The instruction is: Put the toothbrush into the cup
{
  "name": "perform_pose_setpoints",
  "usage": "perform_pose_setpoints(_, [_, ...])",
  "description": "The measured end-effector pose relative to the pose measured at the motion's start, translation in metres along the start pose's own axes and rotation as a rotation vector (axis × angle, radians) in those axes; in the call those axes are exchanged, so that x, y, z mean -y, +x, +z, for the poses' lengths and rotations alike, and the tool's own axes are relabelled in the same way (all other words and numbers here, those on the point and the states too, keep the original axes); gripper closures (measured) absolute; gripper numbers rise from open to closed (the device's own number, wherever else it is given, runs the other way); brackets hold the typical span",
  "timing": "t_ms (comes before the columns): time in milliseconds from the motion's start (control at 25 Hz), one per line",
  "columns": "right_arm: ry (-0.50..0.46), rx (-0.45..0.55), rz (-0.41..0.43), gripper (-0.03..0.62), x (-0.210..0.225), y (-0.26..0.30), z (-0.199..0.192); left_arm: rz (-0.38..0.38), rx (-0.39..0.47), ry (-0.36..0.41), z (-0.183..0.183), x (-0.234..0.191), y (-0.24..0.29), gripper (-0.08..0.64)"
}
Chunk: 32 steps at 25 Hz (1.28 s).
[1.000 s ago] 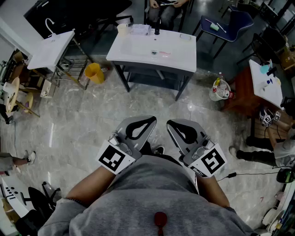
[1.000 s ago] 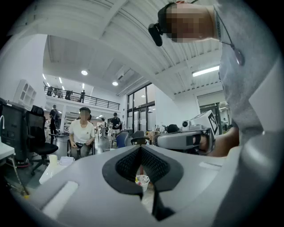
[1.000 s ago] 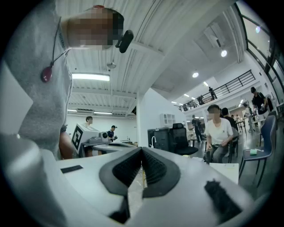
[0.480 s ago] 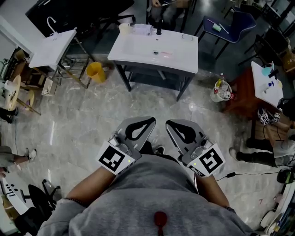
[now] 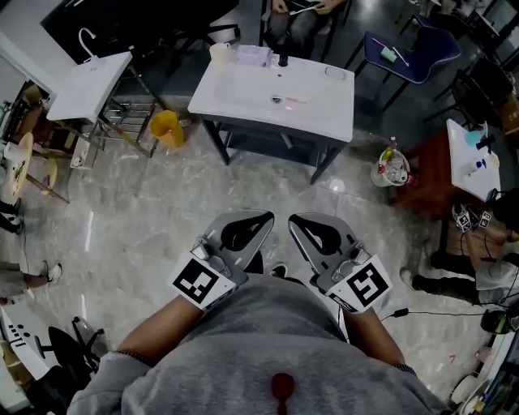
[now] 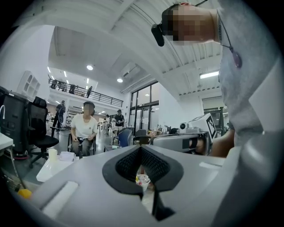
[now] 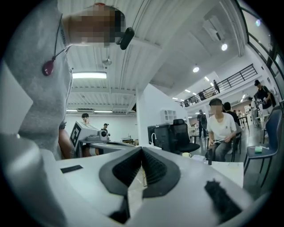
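A pale cup (image 5: 217, 53) stands at the far left corner of the white washbasin table (image 5: 324, 109), well ahead of me. A thin pinkish thing (image 5: 297, 101) lies near the basin's drain; it may be the toothbrush, too small to tell. Both grippers are held close to my chest, far from the table. My left gripper (image 5: 259, 217) is shut with nothing in it, and so is my right gripper (image 5: 297, 219). In the left gripper view the cup (image 6: 53, 154) shows low at the left. The right gripper view shows the cup (image 7: 187, 154) beside a dark bottle (image 7: 210, 158).
A person sits behind the table (image 5: 298, 11). A clear box (image 5: 250, 55) and a dark bottle (image 5: 283, 58) stand on its far edge. A yellow bin (image 5: 165, 127), a white side table (image 5: 87, 85), a blue chair (image 5: 405, 49) and a bag of bottles (image 5: 389, 164) surround it.
The table has slid slightly lower and to the right in the head view. Both grippers stay shut by my chest, side by side as before.
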State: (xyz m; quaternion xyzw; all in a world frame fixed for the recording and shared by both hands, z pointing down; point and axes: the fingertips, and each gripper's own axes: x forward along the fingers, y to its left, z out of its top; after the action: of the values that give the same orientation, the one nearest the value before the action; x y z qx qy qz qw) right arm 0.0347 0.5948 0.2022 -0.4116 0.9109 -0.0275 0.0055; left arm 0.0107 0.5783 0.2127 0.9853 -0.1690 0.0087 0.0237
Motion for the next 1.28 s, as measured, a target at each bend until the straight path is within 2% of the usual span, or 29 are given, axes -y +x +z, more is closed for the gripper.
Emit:
perform_pose_setpoints(160, [0.008, -0.01, -0.013, 0.577, 0.034, 0.028, 0.001, -0.022, -0.065, -0.043, -0.007, -0.033, 0.022, 0.553])
perform_pose_setpoints(600, [0.001, -0.062, -0.053, 0.577, 0.113, 0.128, 0.005, -0.089, -0.055, -0.073, 0.001, -0.15, 0.07, 0.552])
perform_pose_setpoints(1000, [-0.002, -0.111, -0.124, 0.577, 0.157, 0.205, -0.003, -0.148, -0.062, -0.094, -0.004, -0.24, 0.071, 0.552])
perform_pose_setpoints(1280, [-0.003, -0.127, -0.162, 0.577, 0.177, 0.232, -0.006, -0.147, -0.059, -0.096, -0.009, -0.284, 0.071, 0.552])
